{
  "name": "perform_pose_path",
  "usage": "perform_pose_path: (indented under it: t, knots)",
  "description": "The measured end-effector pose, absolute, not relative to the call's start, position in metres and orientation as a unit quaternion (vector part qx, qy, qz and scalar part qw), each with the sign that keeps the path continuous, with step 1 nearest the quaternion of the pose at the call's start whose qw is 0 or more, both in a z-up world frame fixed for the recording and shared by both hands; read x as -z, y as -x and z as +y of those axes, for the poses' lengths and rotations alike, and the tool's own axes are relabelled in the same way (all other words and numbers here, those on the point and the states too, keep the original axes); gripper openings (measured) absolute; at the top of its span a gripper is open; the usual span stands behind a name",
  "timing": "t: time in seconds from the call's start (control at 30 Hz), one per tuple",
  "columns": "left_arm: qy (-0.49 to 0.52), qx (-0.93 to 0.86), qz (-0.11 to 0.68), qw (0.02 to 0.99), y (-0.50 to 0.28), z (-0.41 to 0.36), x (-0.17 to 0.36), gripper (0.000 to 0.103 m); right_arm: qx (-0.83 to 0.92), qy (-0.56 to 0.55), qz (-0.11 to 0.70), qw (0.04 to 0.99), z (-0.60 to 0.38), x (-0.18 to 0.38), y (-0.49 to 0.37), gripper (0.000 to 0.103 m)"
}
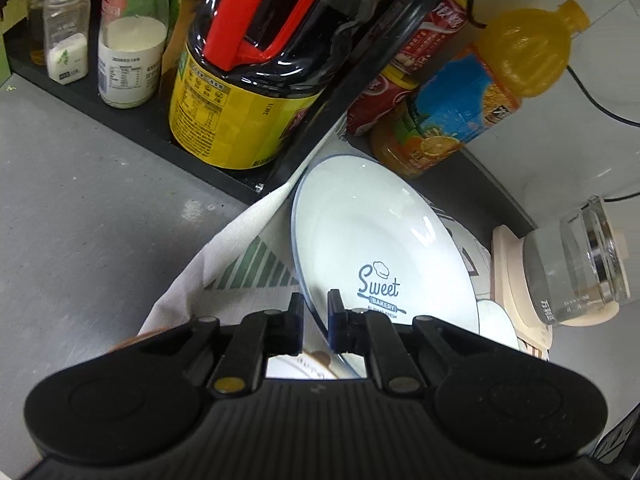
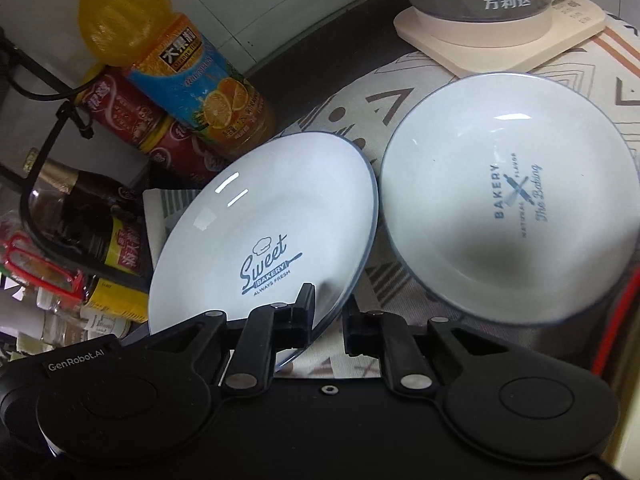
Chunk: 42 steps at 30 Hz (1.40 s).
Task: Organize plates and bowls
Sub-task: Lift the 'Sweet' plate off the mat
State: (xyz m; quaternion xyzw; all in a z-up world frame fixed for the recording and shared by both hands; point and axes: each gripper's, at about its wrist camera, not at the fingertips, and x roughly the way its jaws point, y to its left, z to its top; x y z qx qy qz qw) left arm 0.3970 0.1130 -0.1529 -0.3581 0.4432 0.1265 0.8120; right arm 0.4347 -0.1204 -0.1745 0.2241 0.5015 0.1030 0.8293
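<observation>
A white plate (image 1: 372, 240) printed "Sweet Bakery" is tilted above a patterned cloth (image 1: 240, 256). My left gripper (image 1: 316, 304) is shut on its near rim. In the right wrist view the same plate (image 2: 276, 208) is tilted, and my right gripper (image 2: 332, 300) is shut on its near rim, one finger above and one below. A white bowl (image 2: 508, 208) printed "Bakery" sits on the cloth (image 2: 360, 120) to the plate's right, their rims close together.
A black rack (image 1: 120, 116) holds a soy sauce jug (image 1: 256, 80) and spice jars (image 1: 132, 36). An orange juice bottle (image 2: 176, 64), red cans (image 2: 128, 116) and a glass kettle (image 1: 580, 264) on its cream base (image 2: 500, 36) stand behind the dishes.
</observation>
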Motion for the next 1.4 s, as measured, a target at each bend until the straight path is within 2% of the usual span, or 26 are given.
perform_pose_path:
  t: [0.73,1.4]
  knots:
    - [0.355,-0.131,0.41,0.83,-0.297,0.098,0.121,0.01,-0.134,-0.21,0.461,0.852,-0.125,0.142,-0.347,0.014]
    - [0.356,-0.138,0.416,0.826,-0.217,0.087,0.125,0.011,-0.155,-0.186,0.452,0.859,-0.131,0.15,-0.271,0.014]
